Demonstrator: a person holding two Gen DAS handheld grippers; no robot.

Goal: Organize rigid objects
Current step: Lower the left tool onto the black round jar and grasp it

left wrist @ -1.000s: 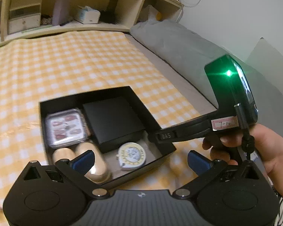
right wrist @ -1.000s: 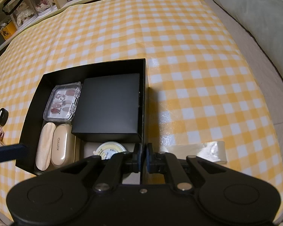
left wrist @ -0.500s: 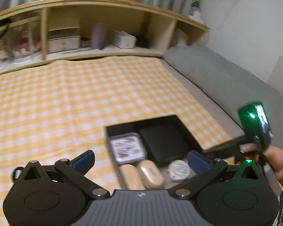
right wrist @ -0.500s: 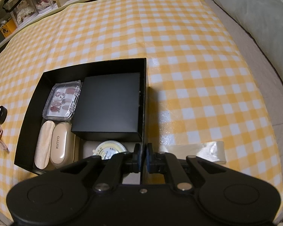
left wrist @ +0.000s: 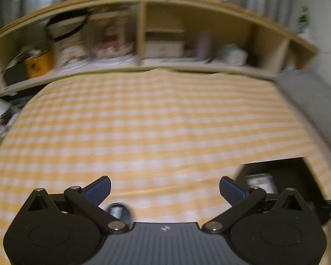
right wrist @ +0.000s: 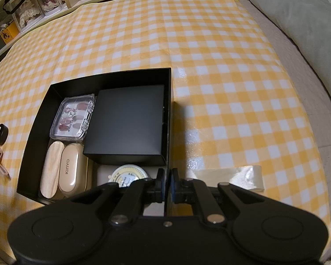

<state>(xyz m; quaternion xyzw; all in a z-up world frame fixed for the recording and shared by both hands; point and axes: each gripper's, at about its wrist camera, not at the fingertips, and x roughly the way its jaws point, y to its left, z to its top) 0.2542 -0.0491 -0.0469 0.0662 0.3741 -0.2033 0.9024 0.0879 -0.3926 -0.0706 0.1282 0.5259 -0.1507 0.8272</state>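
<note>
Right tongs (right wrist: 167, 186) clamped on black box (right wrist: 44, 114) wall at six o'clock; left tongs (left wrist: 165, 187) wide open, empty, small round case (left wrist: 118, 212) at seven o'clock.

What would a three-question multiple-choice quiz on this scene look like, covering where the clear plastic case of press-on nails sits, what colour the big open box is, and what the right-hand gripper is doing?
1. Where does the clear plastic case of press-on nails sit?
A. on the checked cloth
B. inside the big open cardboard box, left of the closed black box
C. on the shelf

2. What colour is the big open box?
A. black
B. yellow
C. white

3. What is the right gripper doing?
A. standing wide open
B. holding the round tape measure
C. pinching the box's right wall

Answers:
1 B, it lies in the far left corner.
2 A, walls and floor are black.
3 C, its fingers close on the thin wall.
</note>
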